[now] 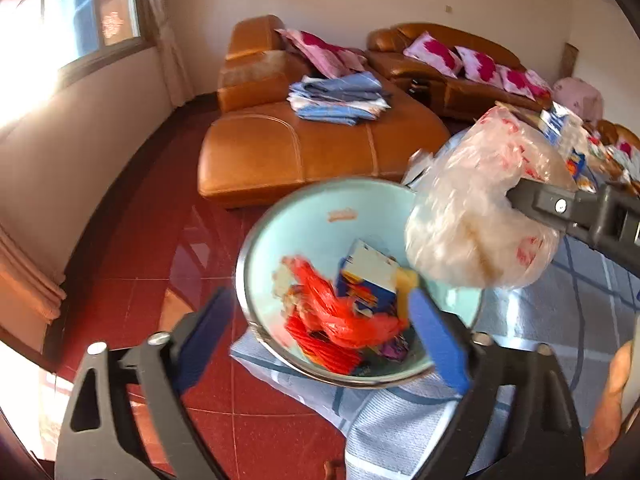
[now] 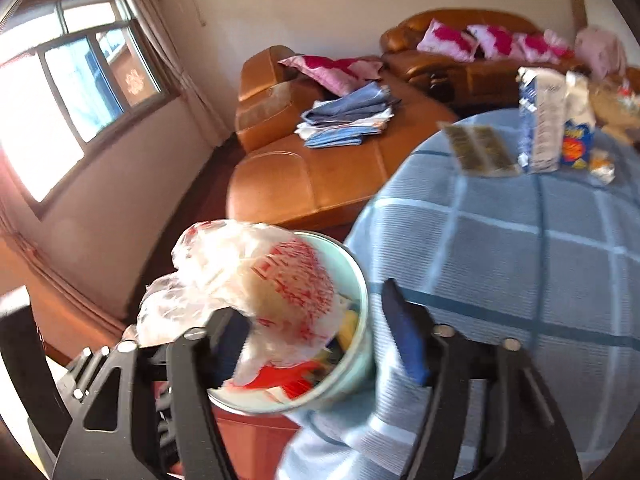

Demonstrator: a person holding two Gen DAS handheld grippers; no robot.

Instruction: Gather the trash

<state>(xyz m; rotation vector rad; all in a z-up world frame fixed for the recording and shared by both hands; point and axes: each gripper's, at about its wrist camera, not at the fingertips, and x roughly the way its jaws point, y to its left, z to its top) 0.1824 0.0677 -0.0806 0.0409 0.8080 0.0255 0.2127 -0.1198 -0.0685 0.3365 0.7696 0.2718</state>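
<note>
A pale mint bin [image 1: 316, 220] with a steel rim stands at the edge of the table. A red plastic bag [image 1: 340, 320] and a blue and white carton [image 1: 368, 276] lie inside it. My left gripper [image 1: 320, 336] hangs over the bin, open, with nothing between its blue pads. A crumpled clear bag with red print [image 2: 248, 280] sits above the bin's mouth [image 2: 360, 280]. My right gripper [image 2: 316, 344] is open; the bag lies against its left finger [image 2: 228, 344] only. In the left wrist view the clear bag [image 1: 480, 208] drapes over a right finger [image 1: 552, 204].
The round table has a blue checked cloth [image 2: 520, 260]. A milk carton [image 2: 540, 120], snack packets [image 2: 576, 148] and a flat wrapper [image 2: 476, 152] stand at its far side. An orange leather sofa [image 1: 300, 148] with folded cloths is behind, on a red tile floor [image 1: 140, 260].
</note>
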